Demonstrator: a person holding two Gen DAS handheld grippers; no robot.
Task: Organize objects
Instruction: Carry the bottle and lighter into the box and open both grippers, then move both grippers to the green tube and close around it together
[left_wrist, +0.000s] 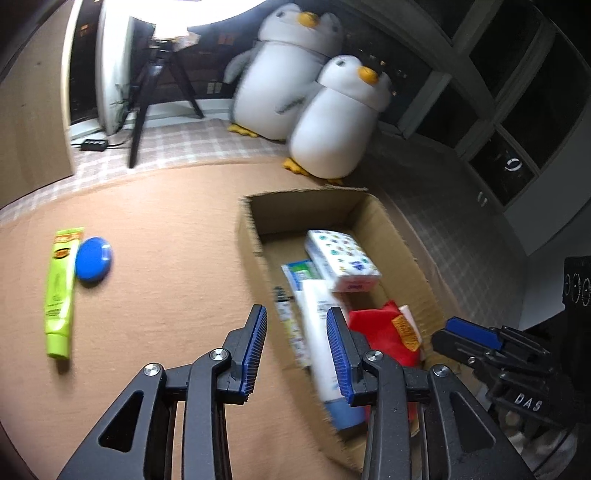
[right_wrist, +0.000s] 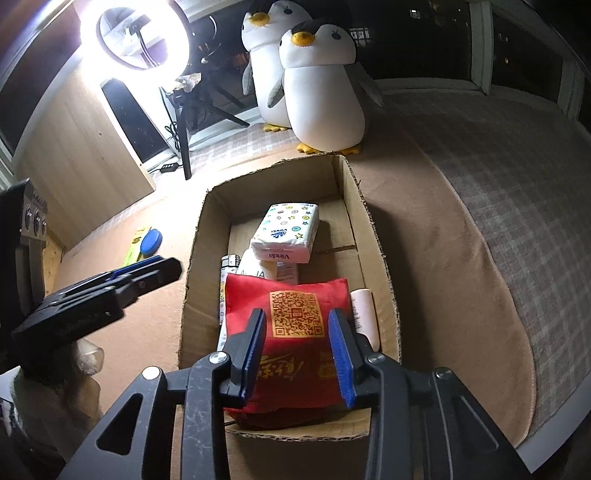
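A cardboard box (left_wrist: 251, 236) (right_wrist: 195, 258) sits on the tan blanket. It holds a tissue pack (left_wrist: 341, 258) (right_wrist: 286, 232), a white tube with a blue cap (left_wrist: 325, 350), a red pouch with a QR code (left_wrist: 384, 336) (right_wrist: 295, 332) and other small items. A lime green tube (left_wrist: 59, 291) (right_wrist: 135, 245) and a blue round lid (left_wrist: 93, 260) (right_wrist: 152, 242) lie on the blanket left of the box. My left gripper (left_wrist: 297, 332) is open and empty over the box's left wall. My right gripper (right_wrist: 297, 336) is open above the red pouch.
Two plush penguins (left_wrist: 332, 118) (right_wrist: 317, 81) stand behind the box. A ring light on a tripod (right_wrist: 147, 40) (left_wrist: 155, 81) stands at the back left, beside a wooden panel (right_wrist: 85, 147). A plaid cover (right_wrist: 498, 166) lies to the right.
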